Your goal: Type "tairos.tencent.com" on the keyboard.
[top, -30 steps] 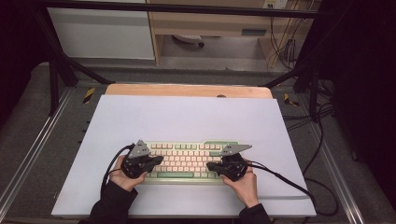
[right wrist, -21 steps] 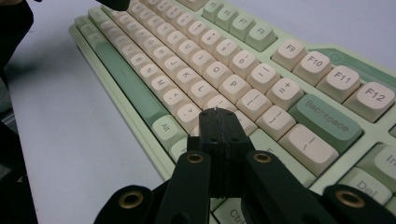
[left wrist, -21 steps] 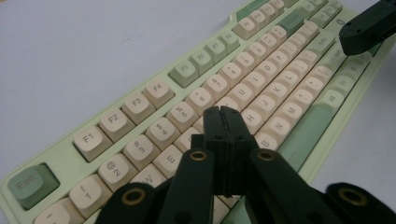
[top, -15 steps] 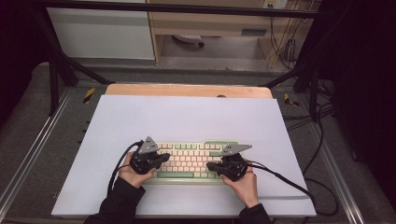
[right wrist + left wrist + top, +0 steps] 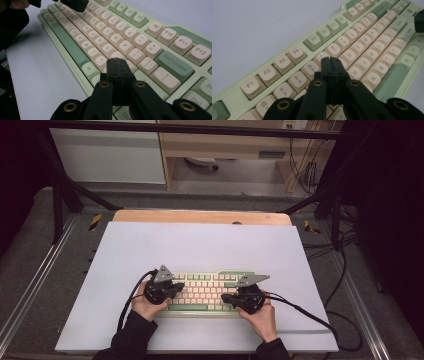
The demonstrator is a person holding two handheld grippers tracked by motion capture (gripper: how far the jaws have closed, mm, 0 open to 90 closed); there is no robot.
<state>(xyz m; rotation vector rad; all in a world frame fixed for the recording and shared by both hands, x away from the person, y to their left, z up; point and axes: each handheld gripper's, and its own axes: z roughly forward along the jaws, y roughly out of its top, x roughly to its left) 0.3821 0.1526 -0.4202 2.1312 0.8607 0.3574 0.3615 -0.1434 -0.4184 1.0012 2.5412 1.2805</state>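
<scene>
You hold both grippers over the keyboard (image 5: pixel 207 292), which lies near the front edge of the white sheet (image 5: pixel 200 245) covering the table. Your left gripper (image 5: pixel 331 59) has its jaws pressed together with nothing between them; its tip sits over the number row, close to the 6 key, at the left half of the keyboard. Your right gripper (image 5: pixel 116 60) also has its jaws pressed together and empty, its tip over the keys just right of the L key, near the green Backspace key (image 5: pixel 174 63). Both hands rest at the keyboard's near side, well apart from each other.
</scene>
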